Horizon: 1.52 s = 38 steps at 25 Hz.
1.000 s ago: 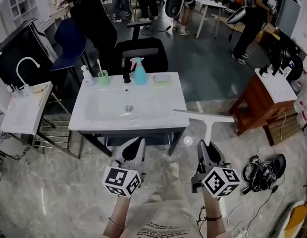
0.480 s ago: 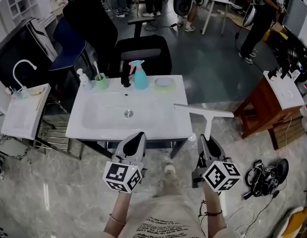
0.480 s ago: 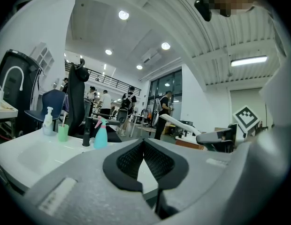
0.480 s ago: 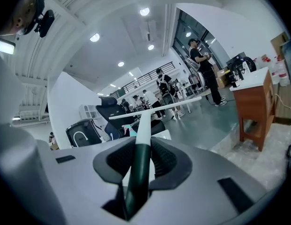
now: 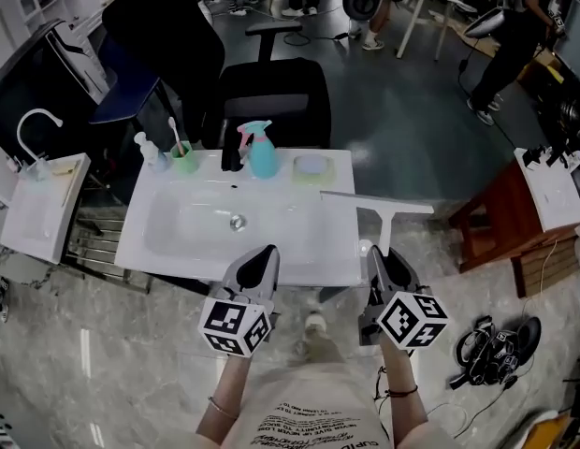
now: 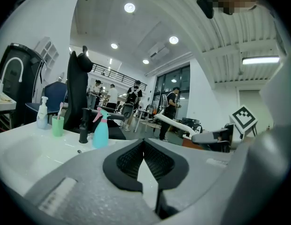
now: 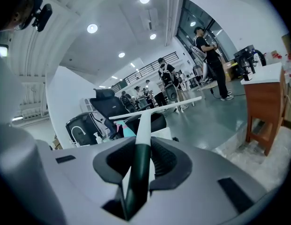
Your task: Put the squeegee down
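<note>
The person stands at a white tabletop [image 5: 337, 251] with a sink [image 5: 236, 221] sunk in it, a gripper in each hand. The right gripper [image 5: 380, 262] is pinching the squeegee [image 5: 387, 223] by the dark lower end of its handle. In the right gripper view both pads of the right gripper [image 7: 142, 150] press on that stem. The squeegee [image 7: 146, 118] runs straight out ahead of the jaws to its long pale blade, which lies crosswise at the far end. Seen from the head view, the blade hangs just ahead of that gripper, over the right edge of the tabletop, one end above the surface and the other past it. It looks clear of the surface.

The left gripper [image 5: 260, 262] is level with the right one and well apart from it, at the front edge of the tabletop. Its jaws are pressed together at the tips with nothing between them, as the left gripper view [image 6: 144, 145] shows.

Further ahead of the left gripper, at the back of the tabletop, stand a spray bottle [image 5: 261, 152], a black tap [image 5: 232, 153], a green cup [image 5: 182, 158] and a soap pump [image 5: 146, 150]. A pale dish [image 5: 311, 166] sits ahead of the gap between the grippers. Beyond the tabletop is a black chair [image 5: 274, 89].
</note>
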Tool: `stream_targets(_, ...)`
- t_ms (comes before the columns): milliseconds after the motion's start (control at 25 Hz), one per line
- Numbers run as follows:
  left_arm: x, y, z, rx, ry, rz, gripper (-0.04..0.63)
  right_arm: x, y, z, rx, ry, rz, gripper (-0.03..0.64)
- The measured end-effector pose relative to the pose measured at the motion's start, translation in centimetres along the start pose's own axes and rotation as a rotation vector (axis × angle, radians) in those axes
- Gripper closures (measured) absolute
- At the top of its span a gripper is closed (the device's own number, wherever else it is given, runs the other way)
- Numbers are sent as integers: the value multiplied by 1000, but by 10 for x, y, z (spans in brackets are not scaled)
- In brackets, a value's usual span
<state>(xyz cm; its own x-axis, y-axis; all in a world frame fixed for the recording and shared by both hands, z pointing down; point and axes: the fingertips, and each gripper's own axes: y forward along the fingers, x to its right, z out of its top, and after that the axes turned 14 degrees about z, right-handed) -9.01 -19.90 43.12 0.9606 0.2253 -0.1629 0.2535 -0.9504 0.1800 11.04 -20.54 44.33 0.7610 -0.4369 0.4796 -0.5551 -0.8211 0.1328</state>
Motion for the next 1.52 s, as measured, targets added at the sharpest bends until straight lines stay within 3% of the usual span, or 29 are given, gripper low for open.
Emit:
stream_targets(680, -12, 99, -49, -143, -88, 108, 574, 68, 104, -25, -211, 43, 49, 522)
stream_targets(1520, -9, 128, -101, -291, -149, 121, 574, 92, 141, -85, -424, 103, 3, 522)
